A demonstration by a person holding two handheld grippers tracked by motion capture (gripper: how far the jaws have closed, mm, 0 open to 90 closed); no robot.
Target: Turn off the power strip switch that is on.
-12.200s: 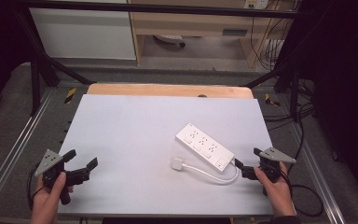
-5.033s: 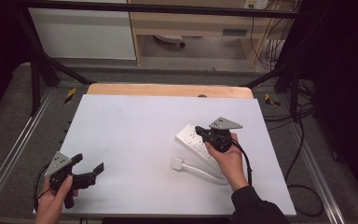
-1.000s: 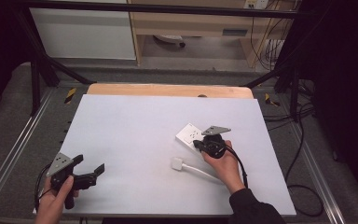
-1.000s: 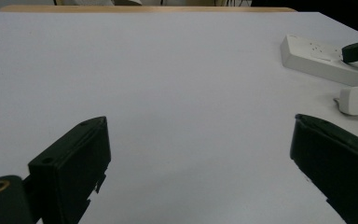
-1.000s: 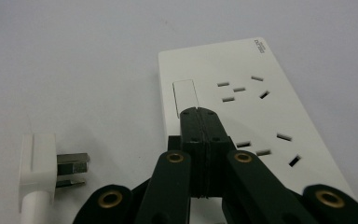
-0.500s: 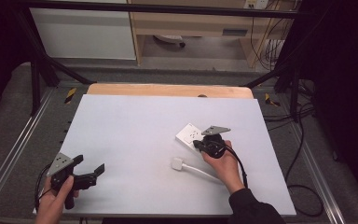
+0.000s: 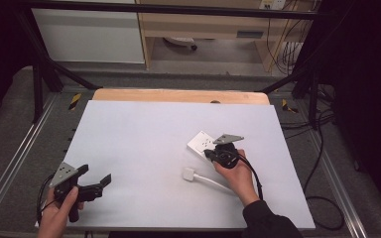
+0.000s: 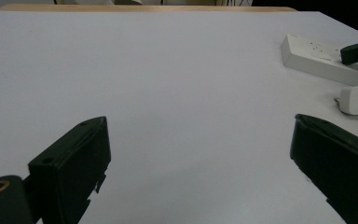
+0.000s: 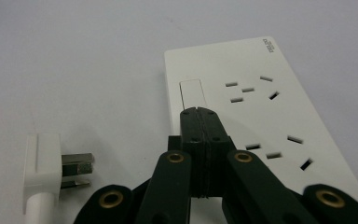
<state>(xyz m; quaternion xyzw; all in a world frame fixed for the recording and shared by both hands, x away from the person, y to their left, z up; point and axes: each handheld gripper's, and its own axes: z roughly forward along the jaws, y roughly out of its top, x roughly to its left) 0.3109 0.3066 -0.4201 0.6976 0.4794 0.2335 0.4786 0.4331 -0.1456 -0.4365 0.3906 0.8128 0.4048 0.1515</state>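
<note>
White plastic power strip (image 9: 265,107), flat white plug (image 9: 42,163) beside | right gripper (image 9: 199,114) clenched empty over strip | left gripper (image 8: 200,154) released | white tabletop (image 7: 144,144).

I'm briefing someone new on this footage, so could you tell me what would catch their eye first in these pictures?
The white power strip on the right half of the white table draws the eye, with the right gripper shut, its tip over the strip near the rectangular switch. Just beside it lies the strip's own white plug, unplugged, prongs bare. Near the table's front left corner, the left gripper is held open, with nothing between its fingers.
</note>
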